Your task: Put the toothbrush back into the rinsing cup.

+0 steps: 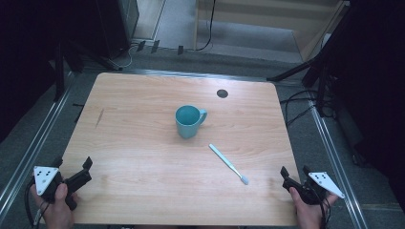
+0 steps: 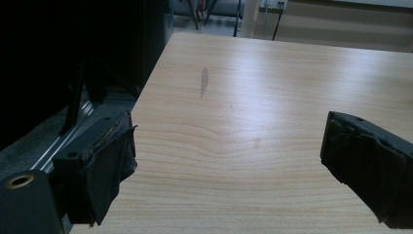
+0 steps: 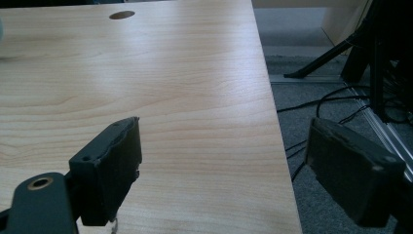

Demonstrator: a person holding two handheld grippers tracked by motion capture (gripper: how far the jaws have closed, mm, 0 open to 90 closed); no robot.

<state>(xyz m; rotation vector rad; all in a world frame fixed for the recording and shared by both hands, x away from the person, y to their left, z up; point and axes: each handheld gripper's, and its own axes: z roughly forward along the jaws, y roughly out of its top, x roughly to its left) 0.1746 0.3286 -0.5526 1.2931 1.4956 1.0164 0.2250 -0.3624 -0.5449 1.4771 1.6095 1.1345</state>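
A teal mug (image 1: 189,120) stands upright near the middle of the wooden table (image 1: 143,143), its handle pointing right. A light blue toothbrush (image 1: 228,163) lies flat to the mug's front right, head toward the near edge. My left gripper (image 1: 72,167) rests at the table's front left corner, open, nothing between its jaws; in the left gripper view it (image 2: 229,163) straddles bare wood at the table's left edge. My right gripper (image 1: 296,171) sits at the front right corner, open and empty, and its own view (image 3: 224,168) shows the jaws spanning the table's right edge.
A round cable hole (image 1: 222,93) marks the table's far right area, also seen as the hole (image 3: 122,15). A dark streak (image 2: 204,81) stains the left side. Metal rails (image 1: 28,152) and cables (image 3: 321,105) run along the floor beside the table.
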